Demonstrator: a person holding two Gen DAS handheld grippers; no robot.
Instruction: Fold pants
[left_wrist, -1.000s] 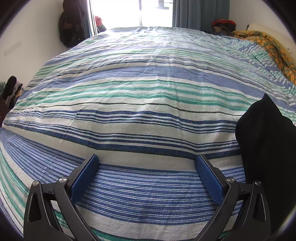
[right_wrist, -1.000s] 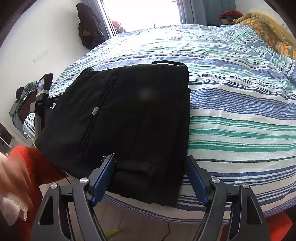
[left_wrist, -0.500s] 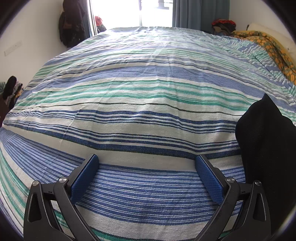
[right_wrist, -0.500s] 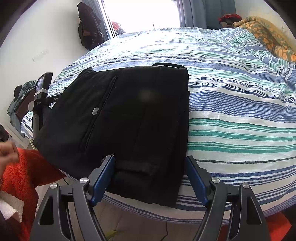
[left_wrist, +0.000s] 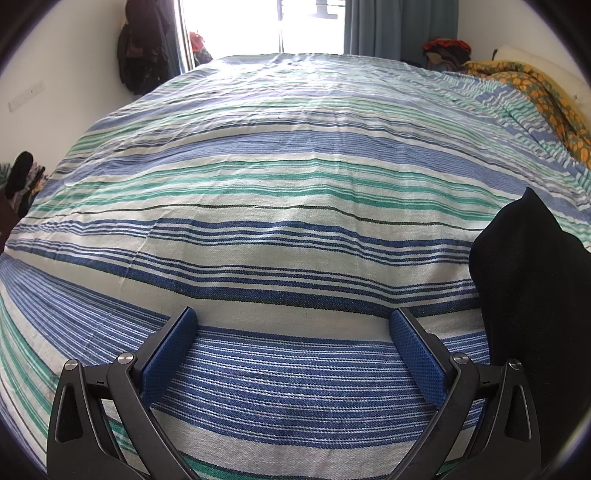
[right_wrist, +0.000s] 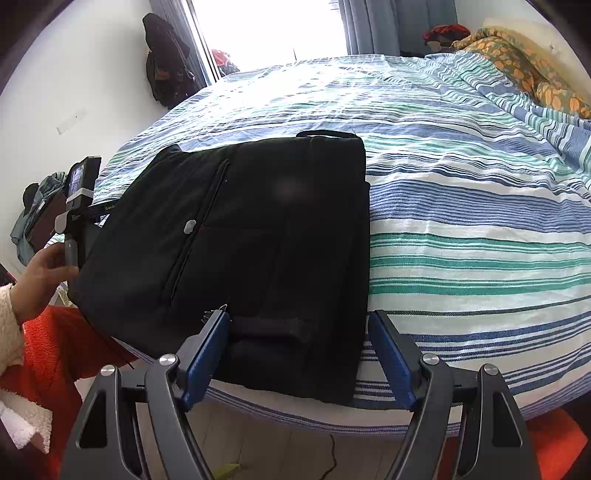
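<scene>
The black pants (right_wrist: 258, 236) lie folded into a flat rectangle on the striped bed (right_wrist: 461, 206), near its front edge. My right gripper (right_wrist: 297, 319) is open, its blue fingers on either side of the fold's near edge, holding nothing. In the left wrist view only the pants' left edge (left_wrist: 532, 295) shows at the far right. My left gripper (left_wrist: 293, 315) is open and empty, low over the bare sheet (left_wrist: 288, 229) to the left of the pants. The left gripper's body (right_wrist: 79, 199) shows in the right wrist view, held by a hand (right_wrist: 44, 273).
An orange patterned blanket (left_wrist: 543, 99) is bunched at the bed's far right. Dark clothes hang on the wall (left_wrist: 144, 48) by the window. The floor (right_wrist: 295, 450) shows below the bed's front edge. A red fleece sleeve (right_wrist: 55, 369) is at the lower left.
The right view has drawn slightly back and up from the pants. The hand on the left gripper's handle has come into the right view. The left gripper has not moved.
</scene>
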